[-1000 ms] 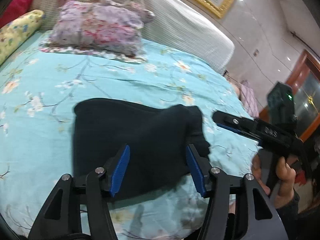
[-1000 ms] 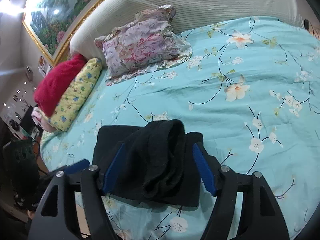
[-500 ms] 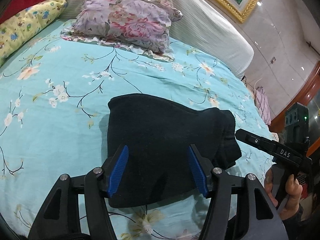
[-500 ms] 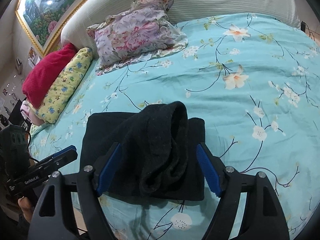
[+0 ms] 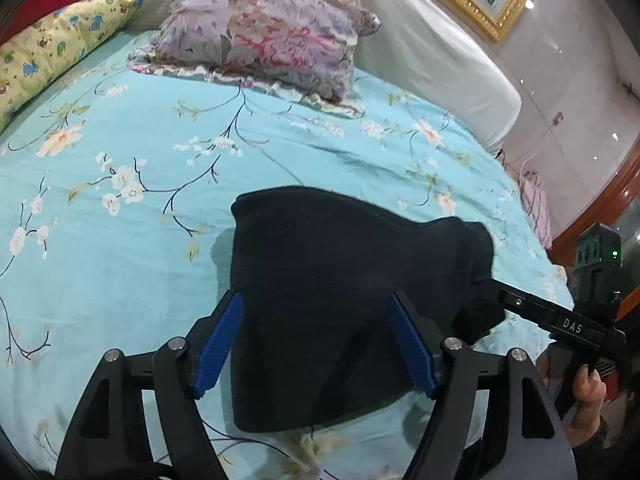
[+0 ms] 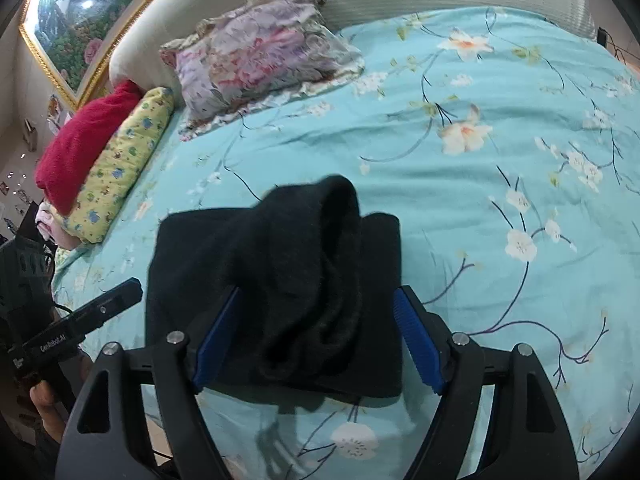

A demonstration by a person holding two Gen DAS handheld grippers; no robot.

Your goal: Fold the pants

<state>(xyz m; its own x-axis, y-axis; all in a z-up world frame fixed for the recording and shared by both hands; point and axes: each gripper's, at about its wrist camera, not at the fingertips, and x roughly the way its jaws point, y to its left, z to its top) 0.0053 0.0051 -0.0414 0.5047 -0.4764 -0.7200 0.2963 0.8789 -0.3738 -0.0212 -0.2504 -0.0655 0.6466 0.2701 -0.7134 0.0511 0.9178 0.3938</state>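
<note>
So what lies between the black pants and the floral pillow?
Only bare floral sheet between the folded black pants and floral pillow, clearest in the left wrist view.

Black pants (image 5: 332, 280) on turquoise blossom-print bedsheet (image 5: 120, 220); blue-padded black tongs (image 5: 316, 344).

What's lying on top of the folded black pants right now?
A bunched, rounded roll of the same black fabric sits on the flat folded pants, which rest on the floral bedsheet. What lies under that roll is covered.
</note>
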